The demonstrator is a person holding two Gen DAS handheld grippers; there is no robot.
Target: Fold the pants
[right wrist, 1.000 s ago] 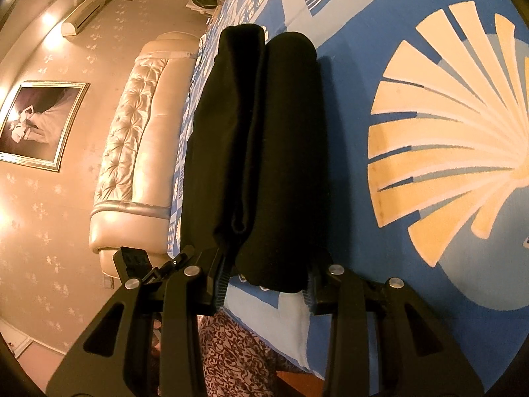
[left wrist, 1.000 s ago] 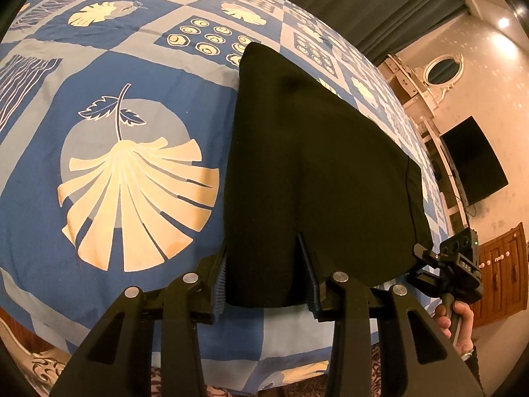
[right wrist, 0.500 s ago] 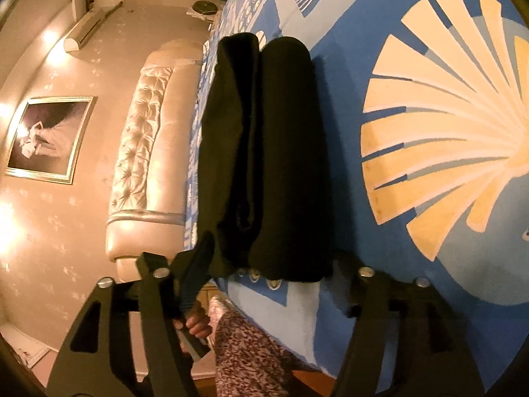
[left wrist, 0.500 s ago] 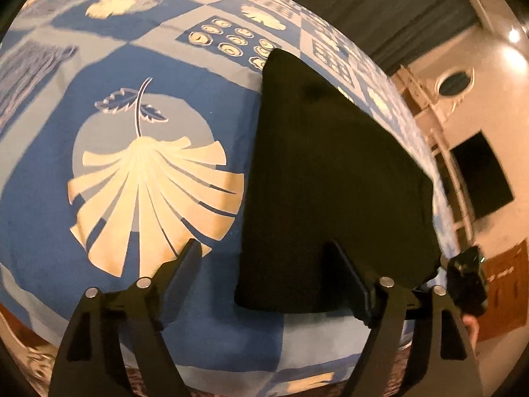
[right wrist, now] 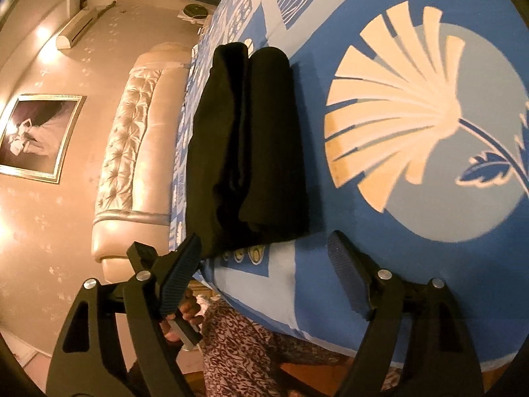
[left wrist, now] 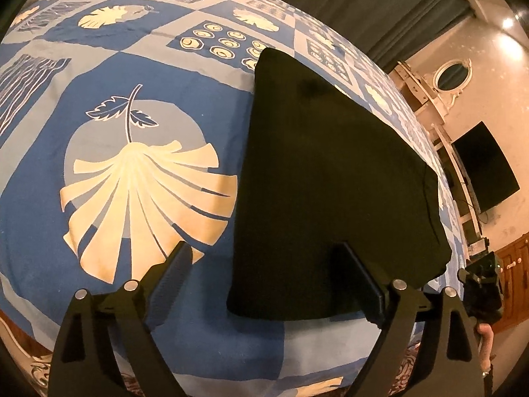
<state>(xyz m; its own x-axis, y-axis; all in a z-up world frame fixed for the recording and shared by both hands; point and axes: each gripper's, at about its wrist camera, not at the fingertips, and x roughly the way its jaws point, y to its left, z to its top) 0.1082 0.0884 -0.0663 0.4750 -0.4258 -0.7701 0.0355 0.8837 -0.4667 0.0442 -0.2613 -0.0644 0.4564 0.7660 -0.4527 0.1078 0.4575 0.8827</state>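
Note:
The black pants [left wrist: 330, 178] lie folded in a compact stack on the blue patterned bedspread [left wrist: 99, 106]. In the right wrist view the stack [right wrist: 251, 145] shows its layered folded edge, near the bed's edge. My left gripper [left wrist: 274, 278] is open, its jaws wide, just short of the stack's near edge and touching nothing. My right gripper [right wrist: 264, 258] is open too, jaws wide apart, pulled back a little from the stack's end. The other gripper [left wrist: 479, 284] shows at the right of the left wrist view.
A padded cream headboard [right wrist: 132, 152] and a framed picture [right wrist: 36, 135] stand beyond the bed. A dark TV [left wrist: 482, 165] hangs on the wall and dark curtains [left wrist: 363, 0] hang at the back. Patterned clothing [right wrist: 251, 340] is below the bed edge.
Both grippers have opened and let go of the pants, then backed off from the stack. The folded pants stay flat on the bed.

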